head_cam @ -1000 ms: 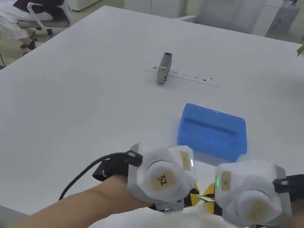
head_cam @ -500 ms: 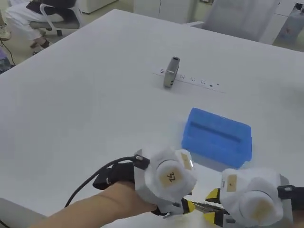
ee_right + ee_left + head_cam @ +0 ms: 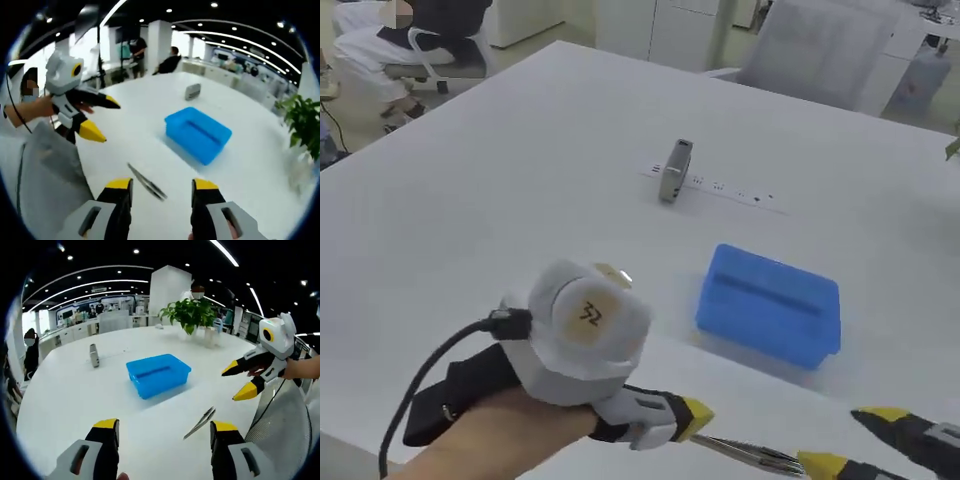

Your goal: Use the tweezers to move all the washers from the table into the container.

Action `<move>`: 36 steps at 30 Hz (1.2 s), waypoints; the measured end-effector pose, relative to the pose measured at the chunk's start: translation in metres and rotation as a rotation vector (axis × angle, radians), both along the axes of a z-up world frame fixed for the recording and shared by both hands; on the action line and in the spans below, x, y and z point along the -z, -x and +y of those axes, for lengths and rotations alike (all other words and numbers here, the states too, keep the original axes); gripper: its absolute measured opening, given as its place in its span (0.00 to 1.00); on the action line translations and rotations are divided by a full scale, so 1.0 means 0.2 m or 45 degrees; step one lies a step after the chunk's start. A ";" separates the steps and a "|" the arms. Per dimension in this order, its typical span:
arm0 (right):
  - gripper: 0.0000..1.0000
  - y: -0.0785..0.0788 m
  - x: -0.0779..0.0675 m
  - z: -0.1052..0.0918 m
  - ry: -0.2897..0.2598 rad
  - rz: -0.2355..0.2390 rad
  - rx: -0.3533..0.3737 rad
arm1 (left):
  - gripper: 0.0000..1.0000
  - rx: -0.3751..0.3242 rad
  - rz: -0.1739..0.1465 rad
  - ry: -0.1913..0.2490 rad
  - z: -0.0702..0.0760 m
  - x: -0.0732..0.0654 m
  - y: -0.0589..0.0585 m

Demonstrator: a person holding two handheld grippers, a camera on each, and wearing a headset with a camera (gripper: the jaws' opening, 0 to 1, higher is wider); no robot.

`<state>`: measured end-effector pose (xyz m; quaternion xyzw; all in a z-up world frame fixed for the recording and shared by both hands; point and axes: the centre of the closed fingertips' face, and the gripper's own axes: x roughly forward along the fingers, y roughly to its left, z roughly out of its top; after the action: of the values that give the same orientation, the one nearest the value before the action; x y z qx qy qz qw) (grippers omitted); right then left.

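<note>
Thin metal tweezers (image 3: 745, 455) lie flat on the white table (image 3: 500, 210) at its near edge. They show between the jaws in the left gripper view (image 3: 200, 422) and the right gripper view (image 3: 147, 184), touched by neither. My left gripper (image 3: 165, 426) is open and empty; its white body (image 3: 585, 335) sits left of the tweezers. My right gripper (image 3: 850, 440) stands open at the lower right. The blue container (image 3: 770, 305) is beyond the tweezers. Several small dark washers (image 3: 725, 187) lie in a row farther back.
A small grey block (image 3: 673, 170) stands upright at the left end of the washer row. A potted plant (image 3: 192, 315) stands at the far end of the table. A person sits on a chair (image 3: 430, 50) beyond the table's far left corner.
The two grippers, which were close together over the tweezers, have drawn apart, the left one to the left and the right one to the lower right. The tweezers stay on the table.
</note>
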<state>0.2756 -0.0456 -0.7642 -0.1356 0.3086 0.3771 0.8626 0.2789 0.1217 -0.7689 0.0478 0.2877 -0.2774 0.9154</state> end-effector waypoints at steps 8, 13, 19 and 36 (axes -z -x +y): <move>0.62 -0.05 -0.16 -0.25 -0.127 -0.101 0.333 | 0.96 -0.169 -0.088 0.045 0.12 -0.14 0.02; 0.79 -0.04 -0.16 -0.30 -0.170 -0.131 0.432 | 0.99 -0.209 -0.102 0.010 0.15 -0.15 0.02; 0.96 -0.03 -0.15 -0.29 -0.153 -0.163 0.464 | 0.99 -0.217 -0.117 -0.032 0.18 -0.15 0.04; 0.99 -0.06 -0.15 -0.29 -0.152 -0.188 0.495 | 0.99 -0.256 -0.104 -0.040 0.23 -0.14 0.05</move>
<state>0.2875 -0.1037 -0.7336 -0.0493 0.2420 0.2104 0.9459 0.2681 0.1685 -0.7399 0.0445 0.2577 -0.1775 0.9487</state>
